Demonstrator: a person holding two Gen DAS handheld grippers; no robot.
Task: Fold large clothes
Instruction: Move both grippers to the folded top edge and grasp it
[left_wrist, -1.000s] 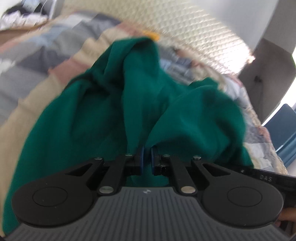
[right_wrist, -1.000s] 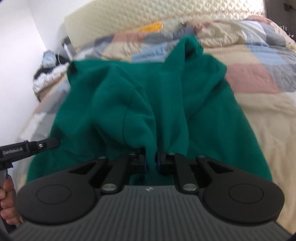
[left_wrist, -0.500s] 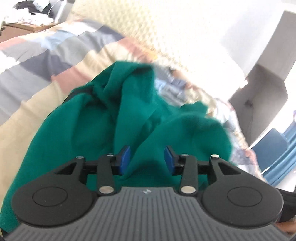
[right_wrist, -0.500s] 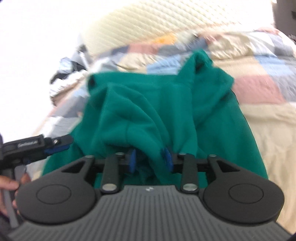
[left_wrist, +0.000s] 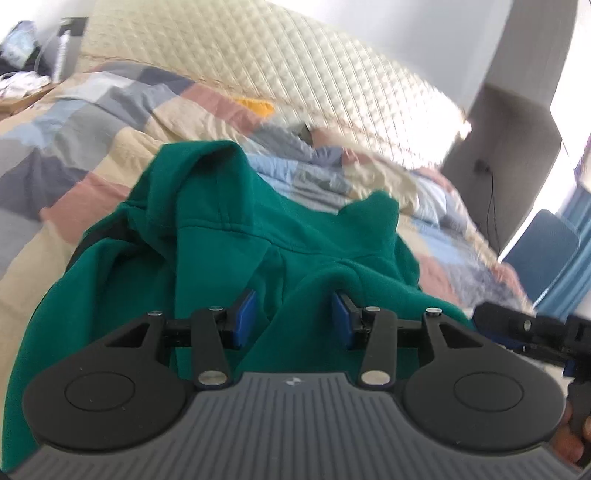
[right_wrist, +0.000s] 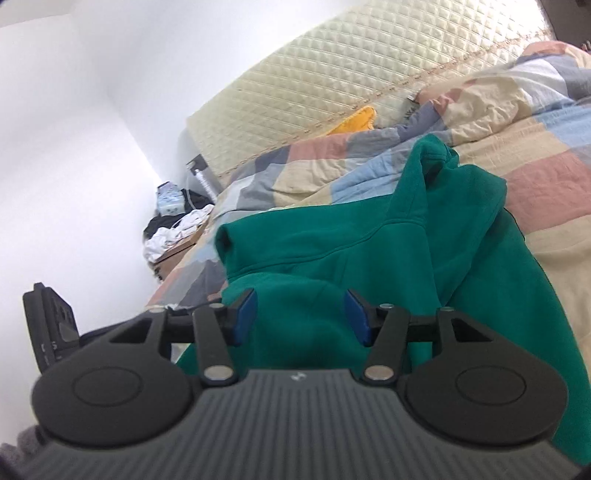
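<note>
Below both opening hand-held grippers (left_wrist: 293, 317) (right_wrist: 301, 317), neither gripping, lies the green hoodie (left_wrist: 229, 236).

Left gripper (left_wrist: 293, 320) jaws opening, right gripper (right_wrist: 300, 318) jaws opening, nothing pinched

We see a soft, matt green fleece hoodie (left_wrist: 229, 236) on a crumpled patchwork cotton quilt (left_wrist: 74, 122). The headboard (right_wrist: 332, 74) looks padded, cream and diamond-stitched.

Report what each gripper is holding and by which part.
Nothing. The left gripper and right gripper are opening, their blue pads clear of the green hoodie lying on the bed.
</note>
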